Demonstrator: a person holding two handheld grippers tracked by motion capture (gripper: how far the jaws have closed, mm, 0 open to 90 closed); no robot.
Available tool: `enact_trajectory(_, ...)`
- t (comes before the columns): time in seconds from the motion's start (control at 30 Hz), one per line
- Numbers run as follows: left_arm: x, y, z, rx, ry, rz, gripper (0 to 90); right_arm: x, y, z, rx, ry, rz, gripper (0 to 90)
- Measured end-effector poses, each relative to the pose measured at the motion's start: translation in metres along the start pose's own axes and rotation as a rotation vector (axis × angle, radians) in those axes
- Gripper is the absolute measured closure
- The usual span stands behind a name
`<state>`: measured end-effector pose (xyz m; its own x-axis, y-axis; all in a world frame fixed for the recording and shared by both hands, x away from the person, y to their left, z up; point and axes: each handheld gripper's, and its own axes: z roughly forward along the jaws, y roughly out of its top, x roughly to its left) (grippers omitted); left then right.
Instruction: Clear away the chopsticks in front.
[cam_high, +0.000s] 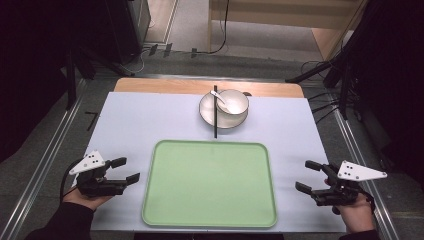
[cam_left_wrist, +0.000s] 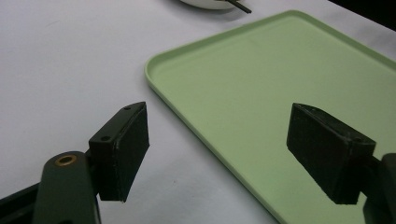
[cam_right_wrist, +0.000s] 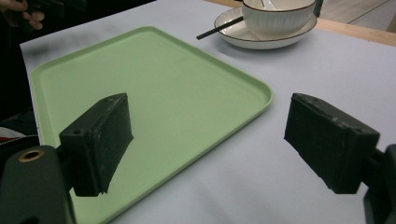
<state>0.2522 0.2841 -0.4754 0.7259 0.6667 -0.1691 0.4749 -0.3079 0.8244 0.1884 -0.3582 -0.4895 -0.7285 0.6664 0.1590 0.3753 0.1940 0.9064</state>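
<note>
Lab or recording studio: black stands (cam_high: 345, 75), floor cables (cam_high: 220, 47), metal rails (cam_high: 47, 160), a white-covered table (cam_high: 130, 125) amid dark surroundings.

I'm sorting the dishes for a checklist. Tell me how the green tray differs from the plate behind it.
The green tray is a rounded rectangle; the plate is round. The tray is pale green and bare; the plate is whitish with a dark rim and carries a bowl and a black chopstick. The tray is much larger and nearer the person. Both lie flat on the table.
</note>
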Motion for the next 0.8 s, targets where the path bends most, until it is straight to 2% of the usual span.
enact_trajectory(0.53,0.0002,0.0007,-0.0002,0.004,0.001,-0.006,21.4,0.0001,0.0000,0.0002,0.001,0.001,-0.001,15.4)
enact_trajectory(0.73,0.0001,0.0017,-0.0004,0.012,0.006,-0.022,22.4,0.0002,0.0000,0.0002,0.002,0.000,-0.001,15.4)
enact_trajectory(0.8,-0.0007,0.0045,0.0008,0.030,0.024,-0.039,22.4,0.0002,0.0000,0.0005,0.004,0.000,-0.002,15.4)
